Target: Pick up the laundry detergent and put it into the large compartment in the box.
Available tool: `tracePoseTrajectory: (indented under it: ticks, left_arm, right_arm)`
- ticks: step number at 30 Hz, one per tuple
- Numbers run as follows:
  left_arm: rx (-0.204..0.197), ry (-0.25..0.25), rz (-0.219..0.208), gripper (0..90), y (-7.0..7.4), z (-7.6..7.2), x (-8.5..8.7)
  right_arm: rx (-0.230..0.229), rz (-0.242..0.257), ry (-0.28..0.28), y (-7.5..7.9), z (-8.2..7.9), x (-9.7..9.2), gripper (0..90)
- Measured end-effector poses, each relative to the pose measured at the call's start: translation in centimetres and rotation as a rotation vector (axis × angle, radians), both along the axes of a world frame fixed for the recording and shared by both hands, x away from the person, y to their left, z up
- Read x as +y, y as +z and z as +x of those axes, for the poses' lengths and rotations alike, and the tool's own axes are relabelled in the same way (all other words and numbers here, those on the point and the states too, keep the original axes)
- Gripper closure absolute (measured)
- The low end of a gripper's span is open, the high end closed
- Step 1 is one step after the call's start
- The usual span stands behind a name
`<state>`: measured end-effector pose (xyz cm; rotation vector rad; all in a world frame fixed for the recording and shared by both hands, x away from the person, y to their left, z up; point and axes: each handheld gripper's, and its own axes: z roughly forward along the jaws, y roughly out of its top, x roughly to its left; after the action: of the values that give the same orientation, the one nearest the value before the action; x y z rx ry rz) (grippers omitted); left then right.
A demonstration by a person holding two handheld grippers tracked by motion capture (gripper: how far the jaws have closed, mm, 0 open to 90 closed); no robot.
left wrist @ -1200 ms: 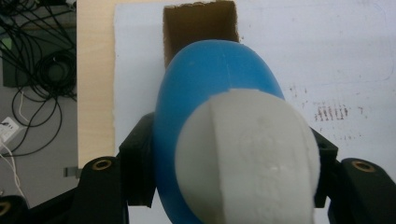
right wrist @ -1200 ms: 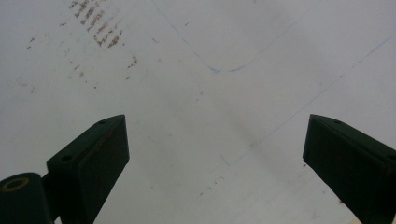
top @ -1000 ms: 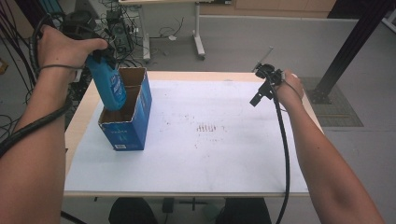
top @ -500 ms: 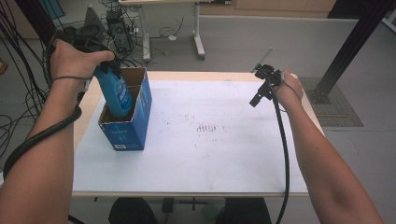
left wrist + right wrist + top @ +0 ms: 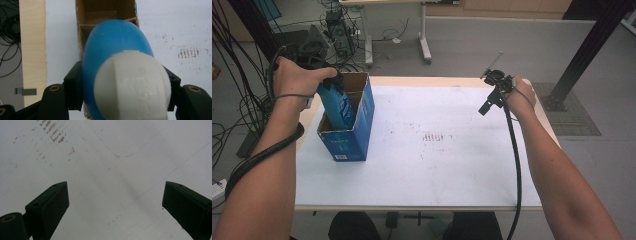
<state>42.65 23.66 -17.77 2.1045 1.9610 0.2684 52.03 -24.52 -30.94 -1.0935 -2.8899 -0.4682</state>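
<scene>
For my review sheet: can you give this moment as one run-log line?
left gripper: shut on blue bottle, lowering it into cardboard box | right gripper: open, empty, above white table

my left gripper [image 5: 329, 85] gripping blue bottle [image 5: 338, 105], halfway in cardboard box [image 5: 352, 135] | right gripper [image 5: 492, 95] hovering over table [image 5: 437, 165]
</scene>
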Motion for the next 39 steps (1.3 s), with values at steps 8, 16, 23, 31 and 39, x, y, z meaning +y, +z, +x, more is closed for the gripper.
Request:
tracePoseTrajectory:
  ticks: [8, 16, 23, 31, 39]
  left_arm:
    - [0.015, 0.001, 0.002, 37.8, -1.3, 0.2, 0.0]
    - [0.033, -0.003, 0.005, 37.8, -2.4, 0.4, -0.1]
    - [0.049, -0.004, 0.009, 37.8, -3.6, 0.6, -0.3]
    - [0.061, -0.003, 0.010, 37.8, -4.6, 0.8, -0.3]
    - [0.076, 0.001, 0.017, 37.8, -5.7, 1.0, -0.5]
  right_arm:
    - [0.003, 0.012, -0.005, -0.1, 0.0, -0.1, 6.8]
    - [0.005, 0.028, -0.005, -0.2, 0.0, -0.2, 6.8]
    - [0.007, 0.029, -0.004, -0.4, 0.1, -0.2, 6.8]
    - [0.011, 0.029, -0.011, -1.0, 0.0, -0.5, 6.8]
    - [0.008, 0.024, -0.006, -1.1, 0.1, -0.5, 6.8]
